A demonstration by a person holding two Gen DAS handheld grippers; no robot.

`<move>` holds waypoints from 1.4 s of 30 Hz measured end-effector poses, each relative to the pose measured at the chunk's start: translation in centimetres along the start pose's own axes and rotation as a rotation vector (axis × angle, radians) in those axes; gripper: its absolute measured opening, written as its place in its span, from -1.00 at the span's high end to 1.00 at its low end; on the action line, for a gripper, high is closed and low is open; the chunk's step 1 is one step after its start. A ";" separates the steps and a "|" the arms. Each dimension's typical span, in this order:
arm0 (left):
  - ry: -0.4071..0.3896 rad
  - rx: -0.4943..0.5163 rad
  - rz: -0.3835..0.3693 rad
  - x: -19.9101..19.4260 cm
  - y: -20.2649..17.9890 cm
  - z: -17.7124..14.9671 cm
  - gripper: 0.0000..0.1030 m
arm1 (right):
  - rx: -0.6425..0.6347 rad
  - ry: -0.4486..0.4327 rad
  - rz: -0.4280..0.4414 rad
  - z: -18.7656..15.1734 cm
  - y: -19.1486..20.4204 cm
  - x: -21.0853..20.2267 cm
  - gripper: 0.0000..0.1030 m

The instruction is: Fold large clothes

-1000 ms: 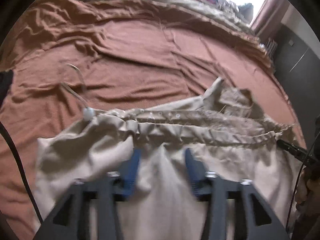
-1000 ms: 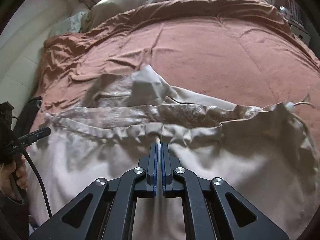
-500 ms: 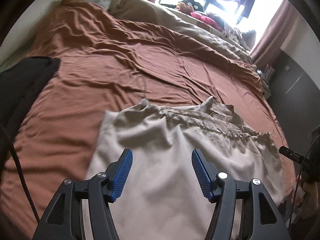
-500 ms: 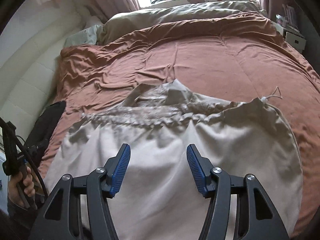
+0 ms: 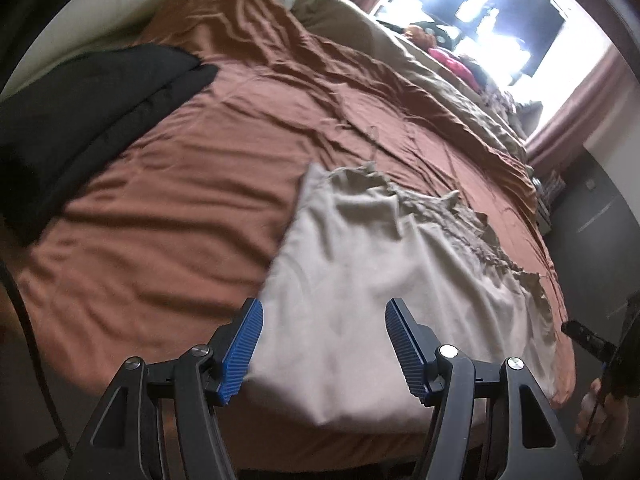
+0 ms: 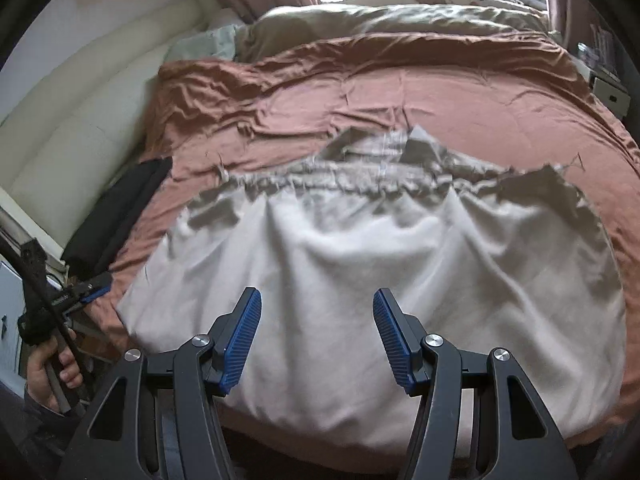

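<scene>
A large beige garment (image 5: 384,276) with a gathered drawstring waistband lies folded on the brown bedspread (image 5: 180,200), near the bed's front edge. In the right wrist view the beige garment (image 6: 384,264) spreads wide, waistband at its far side. My left gripper (image 5: 324,344) is open and empty, raised above the garment's near left corner. My right gripper (image 6: 316,336) is open and empty, raised above the garment's near middle. The left gripper (image 6: 86,288) also shows at the left edge of the right wrist view, held in a hand.
A folded black garment (image 5: 80,120) lies at the bed's left side, also in the right wrist view (image 6: 120,220). A beige duvet (image 6: 380,20) and a clothes pile lie at the far end by the window. A padded white headboard (image 6: 80,128) stands at left.
The right gripper opened and let go of the waistband. Both grippers pulled back and up from the garment, which now lies flat on the bed.
</scene>
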State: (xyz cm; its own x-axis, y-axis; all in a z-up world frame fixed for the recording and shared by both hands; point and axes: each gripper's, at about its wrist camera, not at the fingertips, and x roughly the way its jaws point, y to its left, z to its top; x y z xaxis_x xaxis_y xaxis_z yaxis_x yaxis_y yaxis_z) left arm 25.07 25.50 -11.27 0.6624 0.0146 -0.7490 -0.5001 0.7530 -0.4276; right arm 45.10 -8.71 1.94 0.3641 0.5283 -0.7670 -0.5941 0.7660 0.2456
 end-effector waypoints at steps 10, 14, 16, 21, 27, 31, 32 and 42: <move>0.019 -0.145 -0.057 0.0 4.0 -3.9 -0.27 | -0.005 0.011 -0.036 -4.4 2.4 1.3 0.07; 0.047 -0.181 -0.075 0.7 4.9 -5.6 -0.27 | -0.033 0.022 -0.092 -6.3 3.2 2.7 0.24; 0.054 -0.196 -0.087 0.9 5.2 -6.2 -0.27 | -0.040 0.030 -0.105 -7.2 3.5 3.2 0.24; 0.080 -0.230 -0.151 2.0 5.4 -6.9 -0.27 | -0.026 0.054 -0.118 -8.5 3.2 4.7 0.26; 0.103 -0.280 -0.236 3.8 4.8 -6.6 -0.27 | 0.017 0.092 -0.113 -9.1 1.3 6.7 0.35; 0.079 -0.309 -0.247 4.8 4.3 -6.3 -0.27 | 0.020 0.089 -0.120 -9.3 1.2 7.3 0.35; 0.062 -0.316 -0.240 4.9 4.4 -6.2 -0.27 | 0.020 0.087 -0.123 -9.2 1.3 7.3 0.35; -0.021 -0.318 -0.138 4.8 3.8 -6.2 0.13 | -0.025 0.122 -0.186 -4.3 1.4 11.2 0.65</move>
State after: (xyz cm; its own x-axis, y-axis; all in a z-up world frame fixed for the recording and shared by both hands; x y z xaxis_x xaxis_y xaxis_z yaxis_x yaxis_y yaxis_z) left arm 22.97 24.35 -19.62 0.7456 -0.0568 -0.6640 -0.5516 0.5066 -0.6627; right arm 45.22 -3.27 -8.89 0.3800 0.3296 -0.8643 -0.5430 0.8359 0.0800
